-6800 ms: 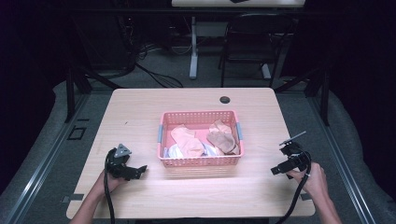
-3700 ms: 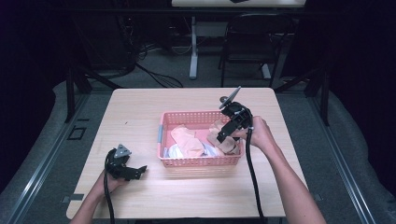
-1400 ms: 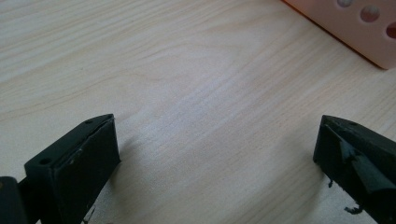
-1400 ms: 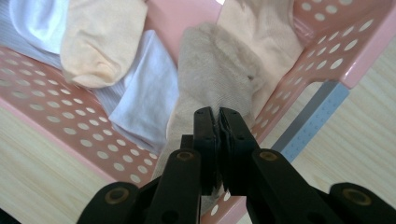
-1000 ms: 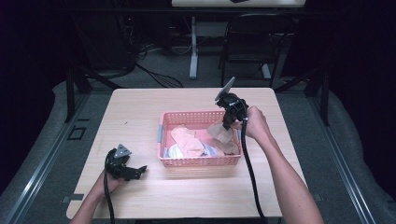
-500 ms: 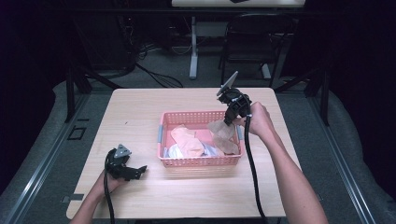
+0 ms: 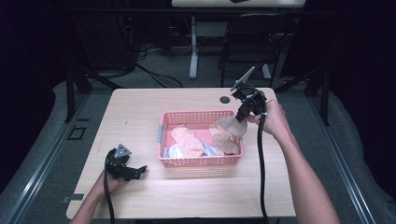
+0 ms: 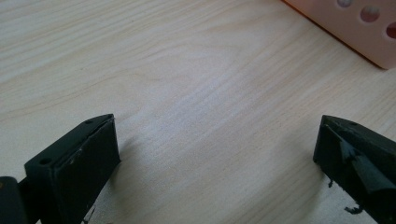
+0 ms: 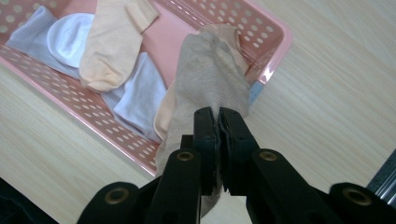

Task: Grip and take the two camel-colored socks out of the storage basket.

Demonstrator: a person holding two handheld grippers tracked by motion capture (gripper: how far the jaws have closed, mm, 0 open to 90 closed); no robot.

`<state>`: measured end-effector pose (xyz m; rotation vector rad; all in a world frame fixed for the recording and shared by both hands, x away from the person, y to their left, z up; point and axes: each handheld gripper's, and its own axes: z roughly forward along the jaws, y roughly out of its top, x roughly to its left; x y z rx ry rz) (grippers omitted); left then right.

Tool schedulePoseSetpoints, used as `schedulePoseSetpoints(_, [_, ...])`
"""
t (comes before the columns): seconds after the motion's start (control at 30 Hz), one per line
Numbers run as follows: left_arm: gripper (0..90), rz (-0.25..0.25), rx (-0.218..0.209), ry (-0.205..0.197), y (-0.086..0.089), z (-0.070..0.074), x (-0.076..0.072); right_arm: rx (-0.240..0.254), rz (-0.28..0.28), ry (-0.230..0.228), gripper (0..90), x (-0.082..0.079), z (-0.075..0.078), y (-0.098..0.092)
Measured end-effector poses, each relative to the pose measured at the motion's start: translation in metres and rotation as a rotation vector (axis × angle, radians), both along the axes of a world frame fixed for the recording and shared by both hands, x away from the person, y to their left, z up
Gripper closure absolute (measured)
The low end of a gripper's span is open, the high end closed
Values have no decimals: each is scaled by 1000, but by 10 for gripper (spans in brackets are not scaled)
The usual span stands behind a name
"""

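A pink plastic basket point(image 7: 201, 161) point(image 9: 273, 32) in the middle of the table holds several socks: peach point(image 7: 187, 140) point(image 9: 114, 42), white point(image 9: 70, 35), pale lilac point(image 9: 137, 98). My right gripper point(image 7: 243, 114) point(image 9: 218, 116) is shut on a brown-grey sock point(image 7: 229, 126) point(image 9: 210, 74), which hangs from it above the basket's right end, its lower part still inside. My left gripper point(image 7: 133, 171) point(image 8: 215, 154) rests open on the table left of the basket, nothing between its jaws.
A small black disc point(image 7: 225, 99) lies near the table's far edge. A corner of the basket point(image 8: 345, 28) lies ahead of the left gripper. A chair point(image 7: 252, 46) and desk legs stand beyond the table. Bare wood point(image 7: 135, 116) surrounds the basket.
My right gripper travelled from the table's right edge to the basket, took hold of the brown-grey sock and has lifted it up and rightward. The left gripper has stayed put.
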<state>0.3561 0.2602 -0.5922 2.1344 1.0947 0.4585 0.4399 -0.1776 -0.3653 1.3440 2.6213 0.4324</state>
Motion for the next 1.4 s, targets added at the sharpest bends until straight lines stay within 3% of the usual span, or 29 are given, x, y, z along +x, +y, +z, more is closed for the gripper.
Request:
schedulePoseSetpoints(0.47, [0, 0, 0, -1, 0, 0, 0, -6, -57, -20, 856, -11, 16, -41])
schedulePoseSetpoints(0.83, [0, -2, 2, -1, 0, 0, 0, -14, -135, -51, 856, -26, 22, -84])
schedulePoseSetpoints(1.0, [0, -2, 2, -1, 0, 0, 0, -13, -177, -53, 857, -34, 21, -107])
schedulePoseSetpoints(1.4, [0, 0, 0, -1, 0, 0, 0, -21, -231, -26, 857, -37, 4, -132])
